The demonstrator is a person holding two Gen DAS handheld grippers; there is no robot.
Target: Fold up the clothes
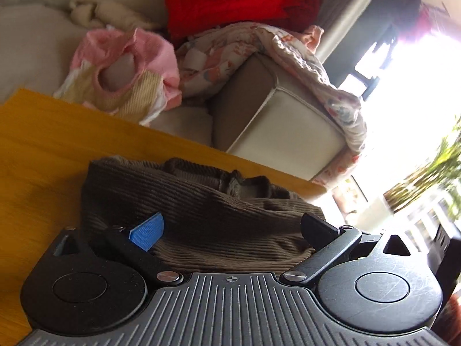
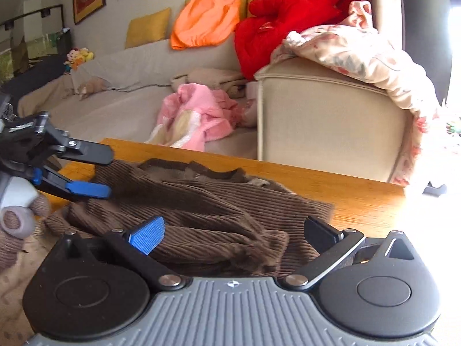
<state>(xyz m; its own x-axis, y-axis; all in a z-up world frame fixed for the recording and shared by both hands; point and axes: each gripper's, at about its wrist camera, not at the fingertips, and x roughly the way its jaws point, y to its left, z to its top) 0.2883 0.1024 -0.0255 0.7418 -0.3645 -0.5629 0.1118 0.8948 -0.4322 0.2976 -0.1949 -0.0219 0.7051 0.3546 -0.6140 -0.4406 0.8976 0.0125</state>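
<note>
The brown corduroy garment (image 2: 201,210) lies bunched on the wooden worktop (image 2: 360,199), directly ahead of and below both claws, its long axis running roughly crosswise to the right claw's line of sight, from the left claw's side over to a flatter edge ahead and to the right of the right claw. The right claw (image 2: 233,235) is released, jaws spread wide, with a thick roll of folds lying between and just beyond its fingertips; whether either finger touches the cloth cannot be told. The left claw (image 1: 230,227) is likewise released and holds nothing; in the right wrist view it (image 2: 98,173) sits at the garment's far-left end, jaws parted one above the other, the lower blue pad (image 2: 89,189) at or just above the fabric. The waistband-like opening (image 1: 230,178) lies on the far side of the garment from both claws. In my judgement each claw is placed over its own end, the left nearer the rumpled end and the right nearer the flat hem (the garment is not yet laid out square), so the coming move depends on taking the two ends along that crosswise axis. Beyond the worktop, well apart from both claws, further clothes await on the sofa (image 2: 317,109): a pink garment (image 2: 196,115), a red one (image 2: 276,23) and an orange one (image 2: 204,20).
</note>
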